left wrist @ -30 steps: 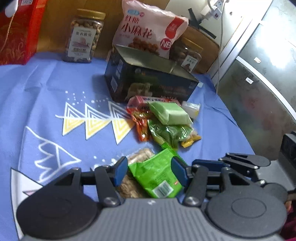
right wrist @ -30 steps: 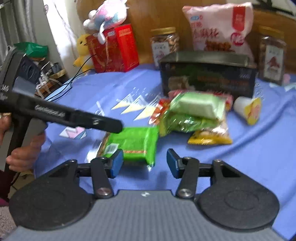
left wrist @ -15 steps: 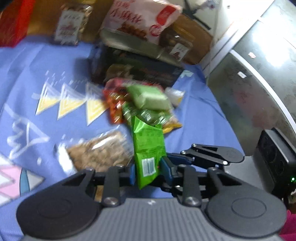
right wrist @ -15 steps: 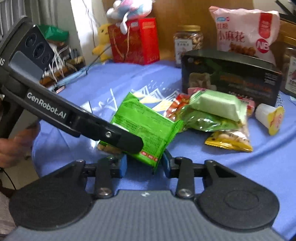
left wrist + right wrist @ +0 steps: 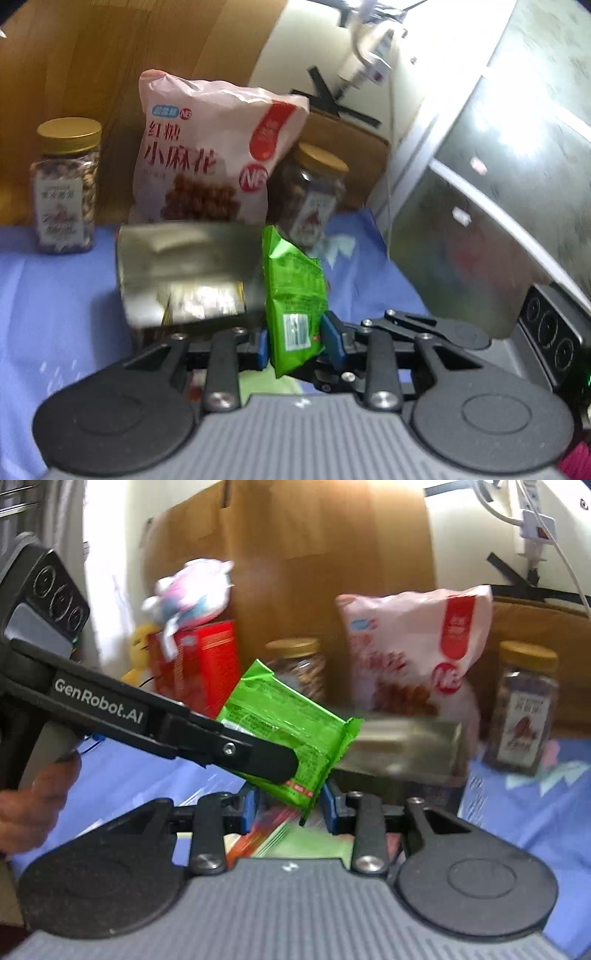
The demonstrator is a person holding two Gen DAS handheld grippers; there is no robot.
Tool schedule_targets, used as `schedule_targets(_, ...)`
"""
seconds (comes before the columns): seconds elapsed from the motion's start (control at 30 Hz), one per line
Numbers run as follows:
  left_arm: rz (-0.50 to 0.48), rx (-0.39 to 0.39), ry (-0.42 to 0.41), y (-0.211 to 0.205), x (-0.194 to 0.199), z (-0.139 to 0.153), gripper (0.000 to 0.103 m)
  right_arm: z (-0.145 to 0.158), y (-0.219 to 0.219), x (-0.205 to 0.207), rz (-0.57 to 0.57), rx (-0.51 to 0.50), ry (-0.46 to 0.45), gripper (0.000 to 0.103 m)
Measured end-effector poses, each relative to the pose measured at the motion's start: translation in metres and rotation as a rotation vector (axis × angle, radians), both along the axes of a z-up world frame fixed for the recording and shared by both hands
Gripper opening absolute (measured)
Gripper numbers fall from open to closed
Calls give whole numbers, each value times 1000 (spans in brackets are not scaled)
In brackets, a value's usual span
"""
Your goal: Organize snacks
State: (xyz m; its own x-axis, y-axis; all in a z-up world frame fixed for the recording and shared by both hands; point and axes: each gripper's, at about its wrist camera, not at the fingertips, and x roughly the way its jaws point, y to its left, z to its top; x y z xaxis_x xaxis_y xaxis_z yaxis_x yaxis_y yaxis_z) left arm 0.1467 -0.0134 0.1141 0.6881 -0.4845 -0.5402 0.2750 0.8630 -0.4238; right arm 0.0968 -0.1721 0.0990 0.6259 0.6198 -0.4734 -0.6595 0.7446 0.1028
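We are mid-carry: our left gripper [image 5: 297,341] is clamped on the crinkly green foil snack packet [image 5: 293,295], held upright at lower centre of the left view, off the blue cloth [image 5: 55,295]. In the right view our right gripper [image 5: 288,806] frames the packet's lower corner; we cannot tell whether its blue pads [image 5: 328,806] actually pinch it. Next, we judge, the packet goes into the open dark rectangular tin box [image 5: 184,273] at centre, which calls for lining up above the opening before releasing. Behind stand a glossy pink pillow bag [image 5: 210,158] and gold-lidded clear jars [image 5: 66,184].
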Motion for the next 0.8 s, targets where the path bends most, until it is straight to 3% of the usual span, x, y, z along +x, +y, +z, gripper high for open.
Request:
schedule_targets(0.2,30,-18,16,-8,60,-16,30,-6,4,55,-94,-76,-5,38)
schedule_targets(0.3,54,10,29,-16,76,-27,41,-15,5,71,-138,-127,-2,39)
schedule_targets(0.37,75,54,17,-22,79,-28,54,-20,2,74,-165,-152,-8,40)
schedule_targets(0.43,93,101,4,-27,80,-27,56,-24,-4,73,-192,-164,-20,40)
schedule_targets(0.57,108,124,8,-29,78,-26,56,-16,-23,75,-230,-122,-8,40)
schedule_targets(0.8,106,38,-10,-5,26,-21,56,-5,-74,52,-285,12,24,40)
